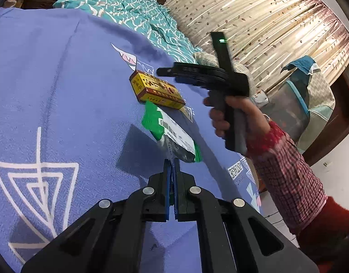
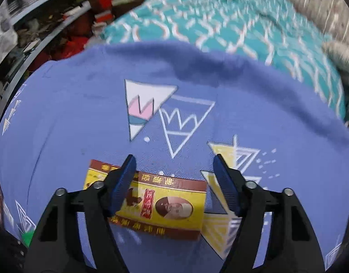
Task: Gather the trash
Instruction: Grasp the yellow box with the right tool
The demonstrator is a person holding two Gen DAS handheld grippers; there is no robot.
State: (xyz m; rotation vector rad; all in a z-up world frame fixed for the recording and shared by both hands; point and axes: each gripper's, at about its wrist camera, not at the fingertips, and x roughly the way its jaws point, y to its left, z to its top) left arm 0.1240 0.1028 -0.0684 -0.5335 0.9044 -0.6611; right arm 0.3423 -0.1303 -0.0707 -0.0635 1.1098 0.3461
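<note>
Right hand-held gripper (image 2: 174, 182) hovers w/ jaws wide over the flat yellow-and-brown cardboard box (image 2: 151, 207) on the purple patterned bedsheet (image 2: 83, 113) — not touching. Left hand-held gripper (image 1: 172, 162) pinches a green-and-white foil packet (image 1: 174, 136) just beside that box.

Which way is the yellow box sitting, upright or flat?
Flat. The yellow box lies broad face up on the blue bedspread, printed label showing.

A bed under a purple sheet (image 1: 60, 91) with white triangle prints carries a yellow-and-brown box (image 2: 165, 207) at lower centre and a teal quilt (image 2: 219, 22) across the top.
</note>
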